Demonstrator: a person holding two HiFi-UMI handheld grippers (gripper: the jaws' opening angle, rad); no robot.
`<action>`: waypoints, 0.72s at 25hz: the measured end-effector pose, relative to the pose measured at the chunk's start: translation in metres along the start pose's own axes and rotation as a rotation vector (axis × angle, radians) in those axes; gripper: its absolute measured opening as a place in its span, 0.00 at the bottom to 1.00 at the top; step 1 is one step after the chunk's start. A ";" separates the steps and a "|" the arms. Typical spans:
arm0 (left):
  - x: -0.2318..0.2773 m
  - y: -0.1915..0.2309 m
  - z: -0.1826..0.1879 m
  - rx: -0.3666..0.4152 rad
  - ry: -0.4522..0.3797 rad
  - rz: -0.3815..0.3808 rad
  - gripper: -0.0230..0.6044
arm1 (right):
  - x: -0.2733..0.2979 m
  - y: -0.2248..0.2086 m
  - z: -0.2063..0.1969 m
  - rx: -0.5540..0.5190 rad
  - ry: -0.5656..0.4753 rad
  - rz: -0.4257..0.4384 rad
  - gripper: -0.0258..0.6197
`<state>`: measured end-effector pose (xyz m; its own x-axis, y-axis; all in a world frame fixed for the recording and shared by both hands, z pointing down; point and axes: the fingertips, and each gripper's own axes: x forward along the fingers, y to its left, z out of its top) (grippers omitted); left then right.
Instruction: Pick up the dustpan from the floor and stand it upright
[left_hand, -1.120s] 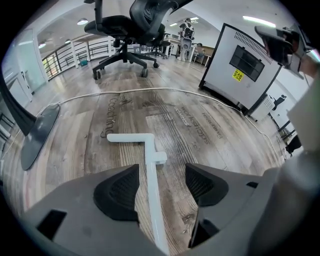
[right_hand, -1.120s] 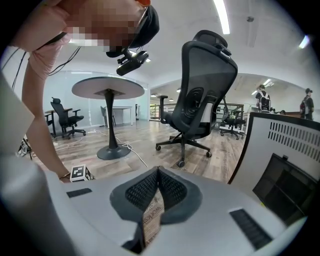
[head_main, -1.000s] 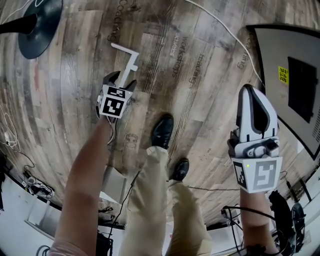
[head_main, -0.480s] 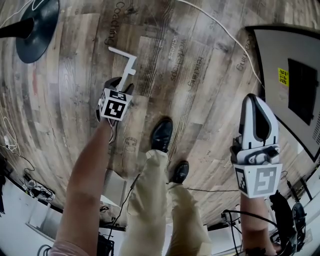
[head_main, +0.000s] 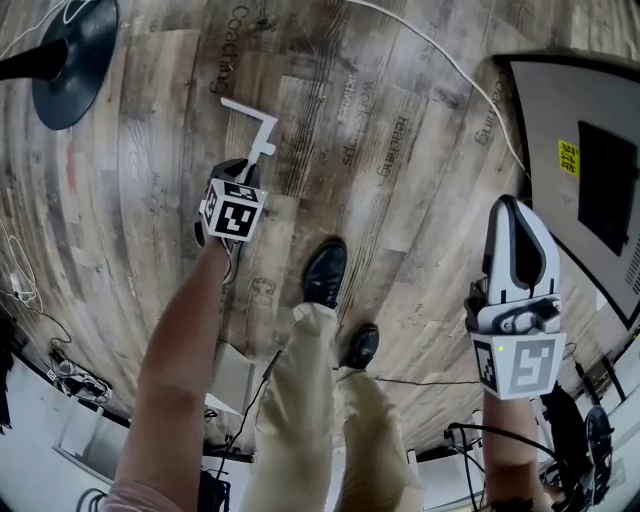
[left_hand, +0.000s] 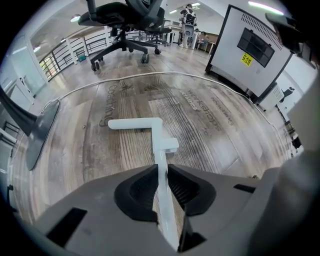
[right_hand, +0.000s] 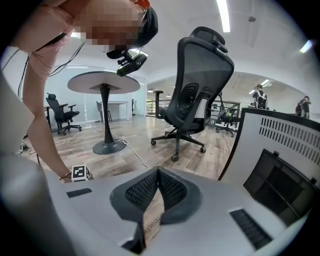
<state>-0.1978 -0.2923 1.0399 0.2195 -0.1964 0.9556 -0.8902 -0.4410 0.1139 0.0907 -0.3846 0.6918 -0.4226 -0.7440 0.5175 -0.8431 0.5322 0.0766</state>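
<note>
The dustpan (head_main: 256, 122) shows as a thin, smooth white plastic bar with a squared L-shaped crook at its far end. It lies flat on the floor (head_main: 400, 180), which is grey-brown wood-grain plank with faint printed words, between a black round disc base (head_main: 75, 50) and the person's black shoe (head_main: 325, 270). A thin white cable (head_main: 440, 55) curves across the planks farther off.

The left gripper (head_main: 245, 172) points steeply down from an outstretched bare forearm. Its ribbed black fingers (left_hand: 137, 192) have just been closing and now pinch the bar's near length, which runs straight out between them.

The right gripper (head_main: 508, 208) is held well apart, tilted only gently downward, its white shell rounded and glossy. Its mesh-textured fingers (right_hand: 142, 192) are pressed together at the tips with nothing between them.
</note>
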 end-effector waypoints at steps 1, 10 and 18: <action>0.001 0.000 -0.001 -0.009 0.001 0.002 0.17 | 0.001 0.000 0.000 -0.001 -0.001 0.003 0.04; 0.017 -0.003 -0.001 -0.027 0.028 -0.016 0.33 | 0.001 -0.006 -0.008 -0.008 0.002 0.008 0.04; 0.025 0.003 -0.014 0.014 0.082 0.036 0.19 | -0.011 -0.016 -0.020 -0.007 0.022 -0.012 0.04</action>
<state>-0.2005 -0.2866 1.0677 0.1540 -0.1405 0.9780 -0.8913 -0.4470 0.0762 0.1158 -0.3771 0.7015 -0.4054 -0.7413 0.5349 -0.8454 0.5266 0.0890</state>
